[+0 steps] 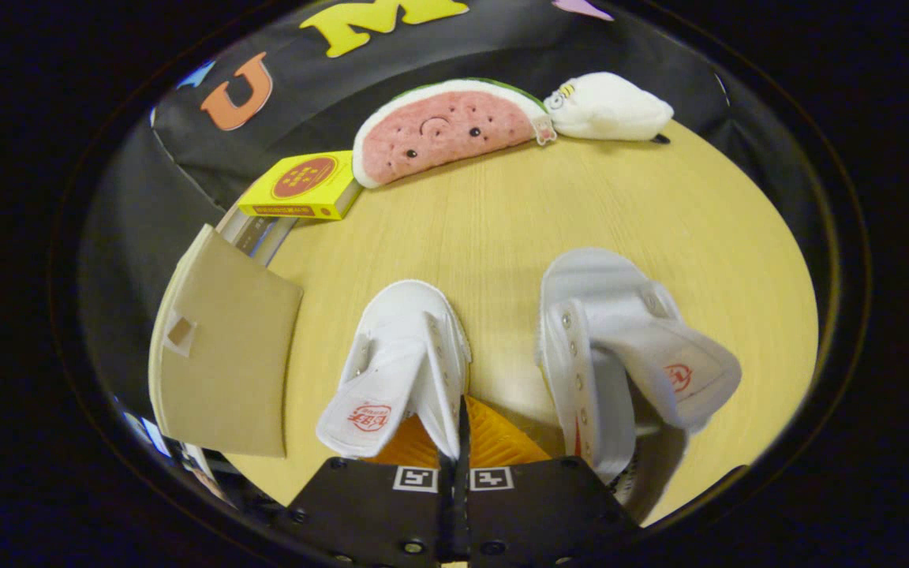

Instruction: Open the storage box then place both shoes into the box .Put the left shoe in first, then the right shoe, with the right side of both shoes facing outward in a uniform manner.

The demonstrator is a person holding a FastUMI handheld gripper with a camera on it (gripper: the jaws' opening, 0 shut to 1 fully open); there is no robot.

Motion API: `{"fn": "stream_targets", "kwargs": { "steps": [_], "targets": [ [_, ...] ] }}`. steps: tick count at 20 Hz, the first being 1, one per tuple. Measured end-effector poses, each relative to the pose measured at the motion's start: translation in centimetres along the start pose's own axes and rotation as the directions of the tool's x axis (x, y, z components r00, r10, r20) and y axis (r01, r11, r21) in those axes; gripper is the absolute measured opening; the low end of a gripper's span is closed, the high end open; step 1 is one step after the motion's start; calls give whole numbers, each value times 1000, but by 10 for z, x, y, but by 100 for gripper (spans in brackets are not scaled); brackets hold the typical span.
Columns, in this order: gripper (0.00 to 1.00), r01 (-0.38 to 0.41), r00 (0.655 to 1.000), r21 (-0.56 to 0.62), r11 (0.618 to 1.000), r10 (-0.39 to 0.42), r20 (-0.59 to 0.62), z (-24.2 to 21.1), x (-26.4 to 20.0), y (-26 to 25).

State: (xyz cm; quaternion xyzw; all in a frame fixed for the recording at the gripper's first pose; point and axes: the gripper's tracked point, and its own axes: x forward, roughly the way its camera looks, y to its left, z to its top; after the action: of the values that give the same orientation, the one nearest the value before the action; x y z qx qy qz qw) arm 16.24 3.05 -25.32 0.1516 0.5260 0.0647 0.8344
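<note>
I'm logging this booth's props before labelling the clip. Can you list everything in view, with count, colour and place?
shoes: 2, white; one at the fingers, its side wall between them, the other to its right on the table.
cardboard flap: 1, tan, left of the shoes.
yellow box: 1, yellow and red, beyond the flap.
watermelon plush: 1, pink and green, far side of the table.
white plush: 1, right of the watermelon.
table: 1, light wood.
gripper: 1, shut on the nearer shoe's side wall.
</note>
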Motion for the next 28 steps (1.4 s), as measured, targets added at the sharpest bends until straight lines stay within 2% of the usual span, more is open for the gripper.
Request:
{"fn": "stream_targets", "kwargs": {
  "steps": [3, 8, 14, 17, 22, 28],
  "targets": [
    [0, -67, 997, 63, 996, 69, -32, -13, -21, 11],
    [0, -79, 997, 13, 997, 79, 12, -1, -65, 44],
    [0, -156, 987, -16, 988, 156, 48, 15, -143, 126],
    [0, -158, 984, -7, 987, 158, 83, 30, -167, 169],
    [0, -153, 982, 21, 988, 150, 116, 42, -156, 246],
    [0, -98, 989, 45, 994, 92, 114, 30, -81, 314]
  ]
}}
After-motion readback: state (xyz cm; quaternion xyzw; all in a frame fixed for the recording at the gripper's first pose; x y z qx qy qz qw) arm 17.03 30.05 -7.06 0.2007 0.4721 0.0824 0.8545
